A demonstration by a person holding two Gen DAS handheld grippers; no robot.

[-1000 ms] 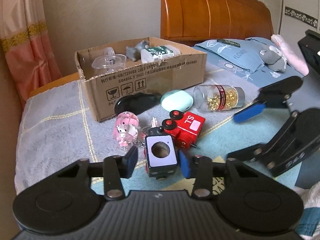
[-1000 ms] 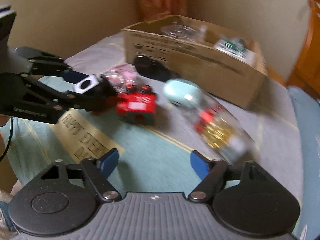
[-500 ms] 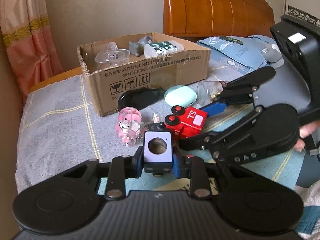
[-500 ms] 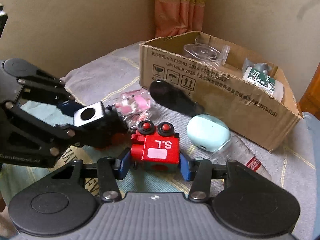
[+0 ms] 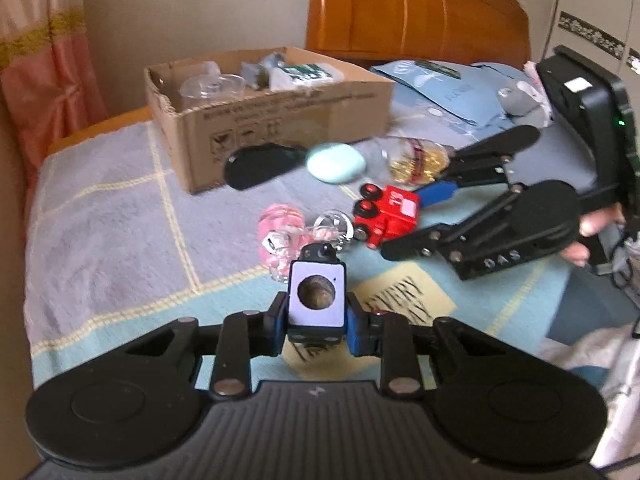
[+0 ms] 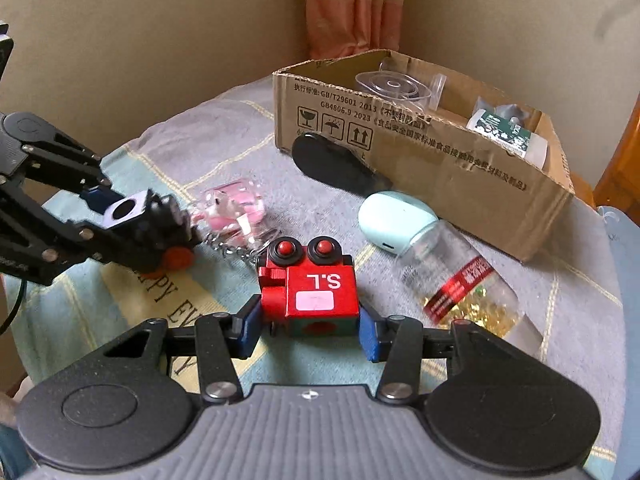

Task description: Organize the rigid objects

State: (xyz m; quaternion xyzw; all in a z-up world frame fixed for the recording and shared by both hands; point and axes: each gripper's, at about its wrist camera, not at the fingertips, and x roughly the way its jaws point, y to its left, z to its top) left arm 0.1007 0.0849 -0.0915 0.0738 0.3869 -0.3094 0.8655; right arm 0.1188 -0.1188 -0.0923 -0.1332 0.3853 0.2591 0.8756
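- The left gripper (image 5: pixel 317 322) is clamped on a small black toy block (image 5: pixel 318 300) with a white face and a round hole, low in the middle of the left wrist view.
- The right gripper (image 6: pixel 309 330) is clenched on the red toy block marked S.L (image 6: pixel 310 288), low centre in the right wrist view; its blue pads (image 6: pixel 249 330) press the block's two sides.
- The cardboard box (image 6: pixel 420 160) sits in the upper right of the right wrist view and the upper middle of the left wrist view, open side up, with clear plastic pieces and a green-labelled bottle already inside.
- From both grippers the box lies ahead and further up the frame, its long side running across the view. Neither hand looks clearly nearer.
- A black oval case (image 6: pixel 336 164), a mint case (image 6: pixel 394 222), a glitter bottle (image 6: pixel 460 280) and a pink keychain (image 6: pixel 236 208) lie on the blanket (image 5: pixel 100 208) between grippers and box, so each carry likely has to pass above them.
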